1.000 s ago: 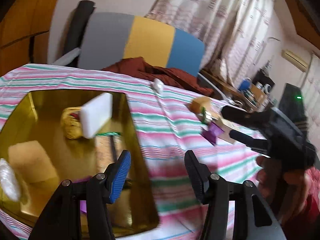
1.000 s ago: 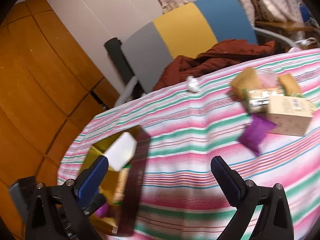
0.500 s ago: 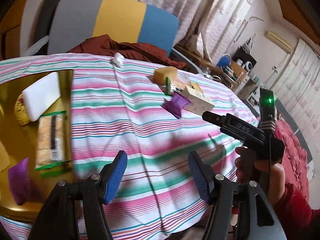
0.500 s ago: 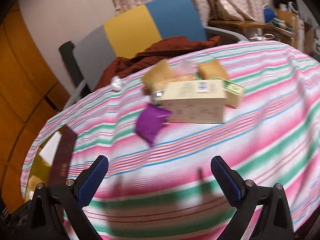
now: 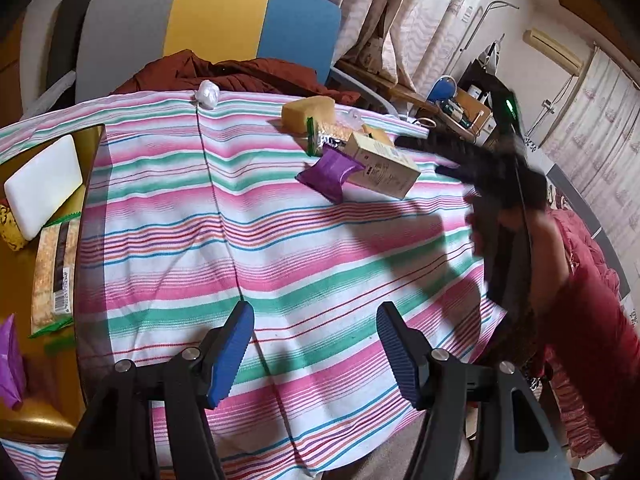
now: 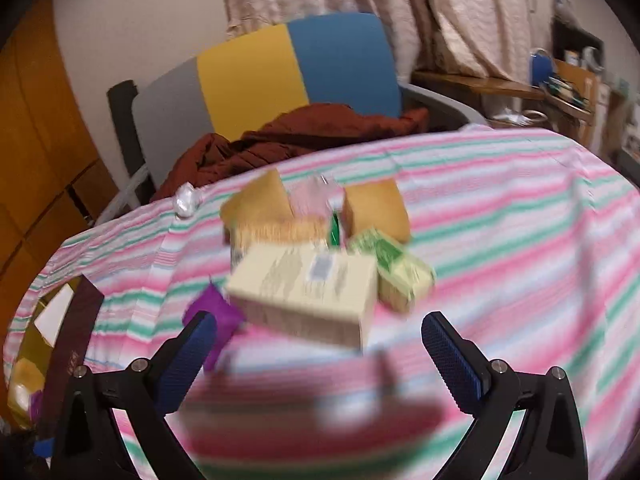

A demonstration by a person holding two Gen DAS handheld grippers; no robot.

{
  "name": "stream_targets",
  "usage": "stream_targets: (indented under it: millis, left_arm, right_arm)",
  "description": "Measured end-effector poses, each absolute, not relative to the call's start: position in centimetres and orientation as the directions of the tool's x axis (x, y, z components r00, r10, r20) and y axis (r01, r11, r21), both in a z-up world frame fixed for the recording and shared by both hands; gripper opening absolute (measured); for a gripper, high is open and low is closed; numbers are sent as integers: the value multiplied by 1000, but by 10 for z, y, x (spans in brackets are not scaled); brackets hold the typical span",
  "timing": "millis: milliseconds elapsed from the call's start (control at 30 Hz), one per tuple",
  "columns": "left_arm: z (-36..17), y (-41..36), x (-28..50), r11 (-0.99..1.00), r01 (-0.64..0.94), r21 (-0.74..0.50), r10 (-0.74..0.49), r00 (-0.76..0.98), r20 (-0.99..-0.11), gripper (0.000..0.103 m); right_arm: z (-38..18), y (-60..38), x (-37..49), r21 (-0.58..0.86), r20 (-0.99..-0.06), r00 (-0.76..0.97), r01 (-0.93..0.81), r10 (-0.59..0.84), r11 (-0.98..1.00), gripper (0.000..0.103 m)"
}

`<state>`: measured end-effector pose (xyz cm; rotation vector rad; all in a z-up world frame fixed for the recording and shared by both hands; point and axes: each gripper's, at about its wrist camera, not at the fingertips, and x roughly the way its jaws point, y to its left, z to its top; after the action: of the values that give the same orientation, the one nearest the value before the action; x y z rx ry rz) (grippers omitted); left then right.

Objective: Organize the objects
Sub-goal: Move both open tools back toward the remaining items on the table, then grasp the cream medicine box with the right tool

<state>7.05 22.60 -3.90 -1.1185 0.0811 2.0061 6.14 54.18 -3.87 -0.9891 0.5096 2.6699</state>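
Right wrist view: my right claw [image 6: 320,344] hangs spread wide and empty, the cream box [image 6: 304,292] just ahead between its fingers. My left claw [image 5: 316,340], also released, hovers over striped cloth [image 5: 280,240], the gold tray [image 5: 86,148] to its left.

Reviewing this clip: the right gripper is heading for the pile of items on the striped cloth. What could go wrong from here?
1. The cream box sits tight against the purple packet and the green box; the open right gripper may nudge neighbours or pinch two.
2. The right wrist view is blurred, suggesting fast motion and a likely overshoot.
3. The loose striped cloth could drag and shift the pile.
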Motion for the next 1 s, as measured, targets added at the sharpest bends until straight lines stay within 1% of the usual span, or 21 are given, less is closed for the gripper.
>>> stream_targets:
  millis: [67, 167, 300, 500, 633, 833, 933, 1000]
  left_arm:
    - [-41, 227, 72, -664, -681, -308, 618, -268, -739, 65]
    - [-43, 228, 74, -666, -682, -303, 609, -261, -749, 65]
    - [-43, 229, 75, -664, -684, -301, 606, -257, -753, 65]
    - [-49, 230, 70, -670, -665, -332, 611, -238, -755, 65]
    - [-52, 231, 68, -676, -661, -327, 602, -239, -762, 65]
    - [-51, 230, 65, -688, -651, -320, 597, -256, -760, 65]
    - [-50, 228, 65, -693, -647, -318, 594, -262, -760, 65]
    - [-50, 227, 64, -695, -646, -318, 593, -264, -761, 65]
  right_arm:
    - [-36, 555, 43, 253, -670, -739, -314, 68, -915, 103]
    - [-43, 566, 20, 266, -713, -701, -263, -6, -927, 103]
    - [-56, 568, 10, 251, -762, -647, -239, -39, -938, 103]
    - [-60, 534, 38, 301, -742, -651, -112, -159, -947, 103]
    - [-58, 507, 56, 310, -723, -654, -22, -221, -950, 103]
    - [-39, 511, 55, 196, -671, -737, -68, -83, -978, 103]
    - [-40, 517, 40, 176, -687, -724, -77, -67, -981, 103]
    - [-44, 517, 34, 133, -708, -706, -83, -35, -988, 103]
